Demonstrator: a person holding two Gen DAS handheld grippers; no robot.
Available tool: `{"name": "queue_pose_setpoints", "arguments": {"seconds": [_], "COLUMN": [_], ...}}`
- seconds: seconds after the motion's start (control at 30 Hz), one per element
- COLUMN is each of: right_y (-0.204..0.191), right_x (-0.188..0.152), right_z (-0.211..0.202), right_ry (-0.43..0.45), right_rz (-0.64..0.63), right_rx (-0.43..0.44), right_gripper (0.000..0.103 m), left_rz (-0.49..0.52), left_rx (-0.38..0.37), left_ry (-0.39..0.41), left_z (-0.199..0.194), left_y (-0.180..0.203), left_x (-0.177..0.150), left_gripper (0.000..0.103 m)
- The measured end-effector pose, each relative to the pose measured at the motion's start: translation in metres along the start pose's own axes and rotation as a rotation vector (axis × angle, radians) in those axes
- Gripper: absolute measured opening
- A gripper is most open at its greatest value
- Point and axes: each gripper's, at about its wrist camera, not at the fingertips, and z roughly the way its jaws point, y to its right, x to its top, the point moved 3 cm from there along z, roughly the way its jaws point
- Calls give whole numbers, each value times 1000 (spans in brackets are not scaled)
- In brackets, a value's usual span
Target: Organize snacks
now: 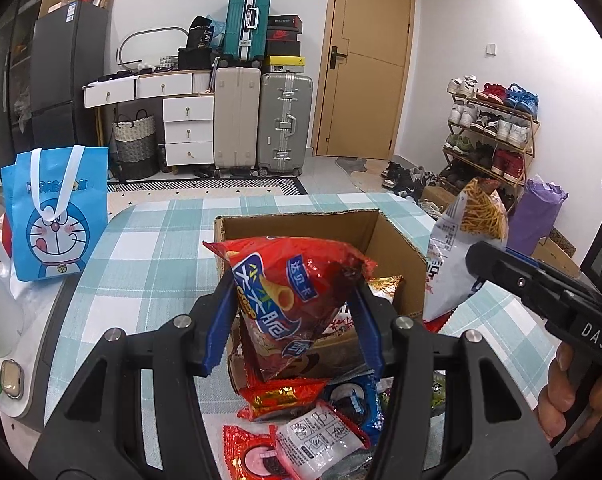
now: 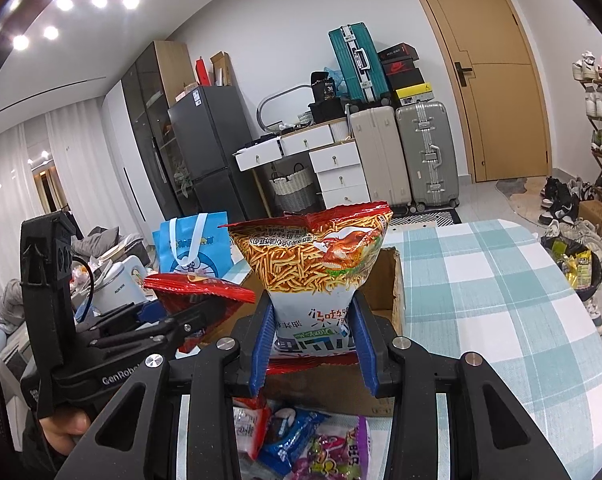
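- Behind the work area stand 3 suitcases (image 1: pixel 261 92), a wooden door (image 1: pixel 365 60) and a loaded shoe rack (image 1: pixel 493 128).
- Nearer, a table with a teal-and-white checked cloth (image 1: pixel 149 240) carries an open cardboard box (image 1: pixel 397 248) and, at its far left edge, a blue cartoon tote bag (image 1: pixel 59 216).
- Left gripper (image 1: pixel 297 320): its blue-padded jaws are pressed against both sides of a red snack bag (image 1: pixel 289 300), pinching it upright above the near rim of the box.
- Right gripper (image 2: pixel 313 340): its blue pads squeeze the white lower part of a noodle-snack bag (image 2: pixel 313 256), which is upright, with the picture of fried strips at the top, in front of the box.
- From the left wrist view, the noodle-snack bag hangs to the right of the box, apart from the red bag.
- Loose snack packets (image 1: pixel 313 432) lie in a heap on the cloth just in front of the box, below both grippers: red, blue, white and purple wrappers overlap one another.
- Whether anything lies deep inside the box cannot be told.
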Motion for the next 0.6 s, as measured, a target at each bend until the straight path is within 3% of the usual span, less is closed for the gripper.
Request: {"name": "queue_pose_setpoints", "arguments": {"seconds": [0.6], "right_y": [-4], "right_x": [5], "right_z": [47], "right_ry": [-64], "right_rz": [11], "right_rx": [-8], "right_gripper": [37], "left_rz": [27], "left_rx": [42], "left_ry": [-37], "left_z": [45], "left_y": [-6], "left_x": [4], "left_gripper": [51]}}
